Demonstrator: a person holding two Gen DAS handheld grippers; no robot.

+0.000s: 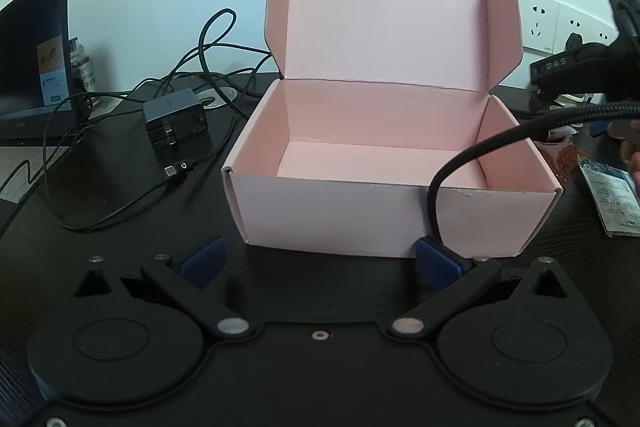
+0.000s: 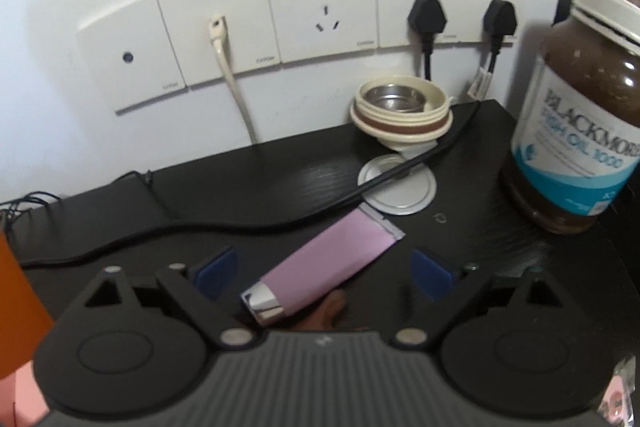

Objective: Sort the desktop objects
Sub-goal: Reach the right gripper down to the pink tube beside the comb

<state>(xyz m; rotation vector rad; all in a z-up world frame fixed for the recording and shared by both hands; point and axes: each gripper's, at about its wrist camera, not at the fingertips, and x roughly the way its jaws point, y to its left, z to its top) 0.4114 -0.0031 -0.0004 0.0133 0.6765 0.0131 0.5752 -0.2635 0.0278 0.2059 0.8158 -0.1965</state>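
Left gripper [image 1: 318,261] spread wide and holding nothing, just before the open pink box [image 1: 392,163] on the black desk [image 1: 120,211], right gripper [image 2: 324,271] also spread, pink tube [image 2: 320,267] lying between its fingers, fish oil bottle [image 2: 580,123] standing to the right.

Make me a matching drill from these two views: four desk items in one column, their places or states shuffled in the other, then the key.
Items
1. pink box
2. pink tube
3. fish oil bottle
4. black charger

Places or states
A. lying between the open right gripper fingers
B. lid up, nothing inside
C. standing at the right of the right wrist view
D. on the desk, left of the box

Pairs: 1-B, 2-A, 3-C, 4-D
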